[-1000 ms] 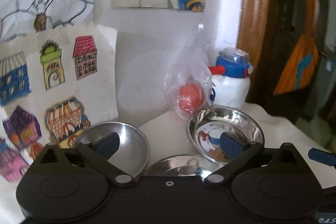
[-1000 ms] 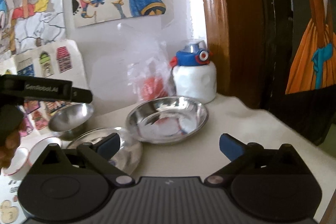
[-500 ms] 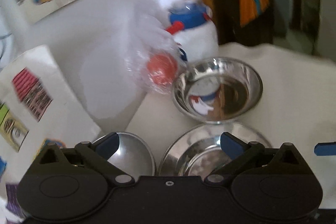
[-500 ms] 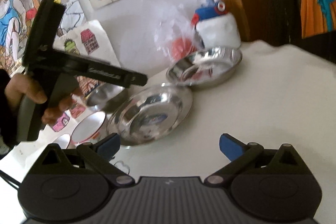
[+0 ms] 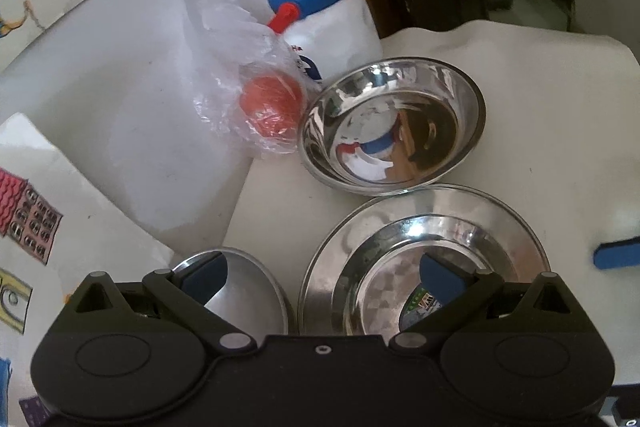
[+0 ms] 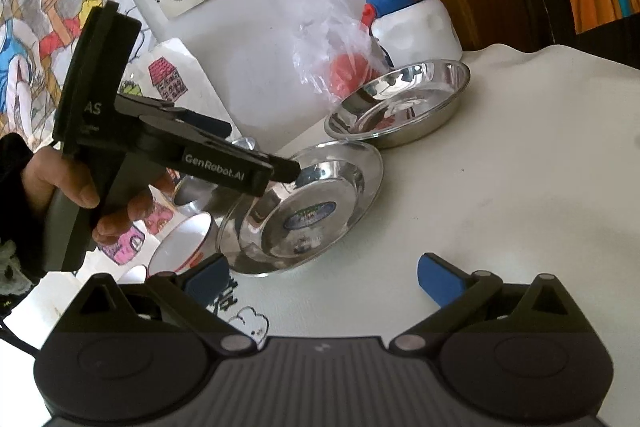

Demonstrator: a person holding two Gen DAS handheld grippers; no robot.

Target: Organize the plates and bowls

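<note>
Fingers of the left gripper [image 5: 324, 273], spread wide and empty, have tipped down from the wall to hang over the steel plate [image 5: 424, 263] beside the deep dish [image 5: 394, 127], suggesting a pickup; right gripper [image 6: 322, 277] likewise gapes empty.

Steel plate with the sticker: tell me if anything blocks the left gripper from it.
Nothing visible does. The open left gripper hovers directly over the steel plate, both fingers empty.
</note>
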